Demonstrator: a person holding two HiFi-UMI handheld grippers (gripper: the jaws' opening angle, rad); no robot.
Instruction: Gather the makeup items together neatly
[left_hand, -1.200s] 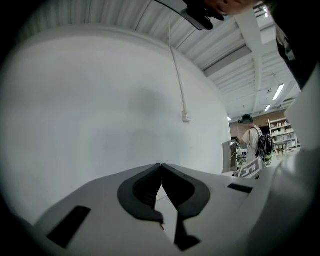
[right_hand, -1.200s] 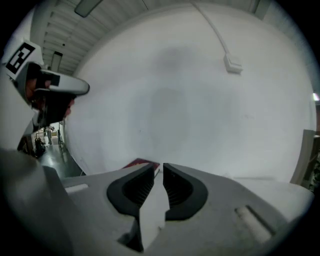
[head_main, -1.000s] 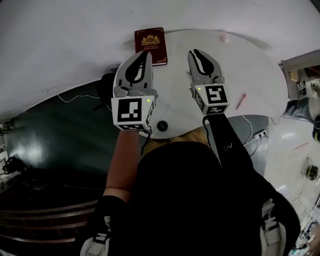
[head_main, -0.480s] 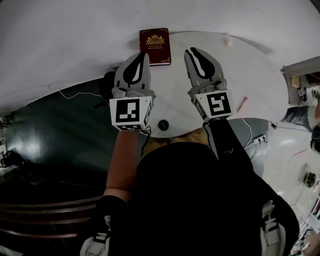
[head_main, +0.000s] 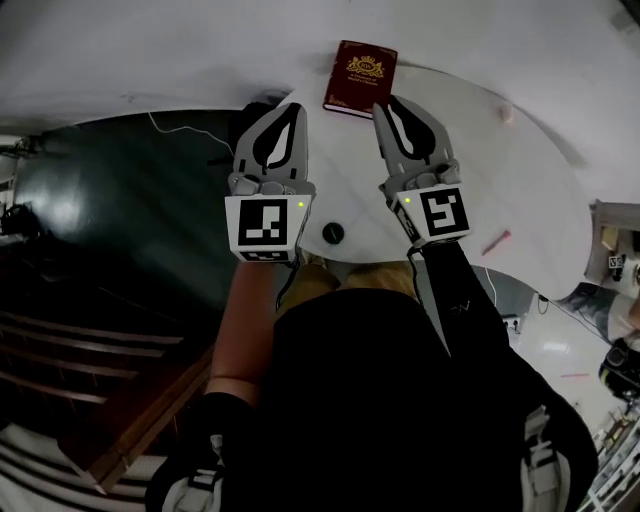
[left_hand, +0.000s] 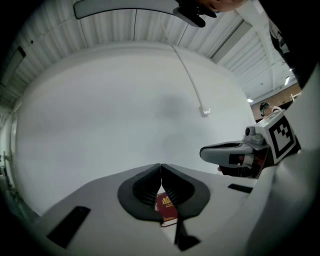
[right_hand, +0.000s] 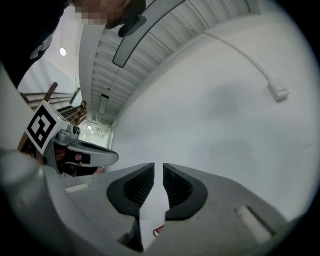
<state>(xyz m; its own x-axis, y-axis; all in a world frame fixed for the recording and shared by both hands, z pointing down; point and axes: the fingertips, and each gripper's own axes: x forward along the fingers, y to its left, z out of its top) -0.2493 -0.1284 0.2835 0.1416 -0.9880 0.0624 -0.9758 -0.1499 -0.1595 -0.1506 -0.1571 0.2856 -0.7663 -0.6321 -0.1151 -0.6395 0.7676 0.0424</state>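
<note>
At the table (head_main: 470, 170): left gripper (head_main: 295, 108) pinched together, right gripper (head_main: 382, 105) slightly parted, both empty. Black compact (head_main: 333, 233) near front edge between them; pink stick (head_main: 496, 242) well off right.
</note>
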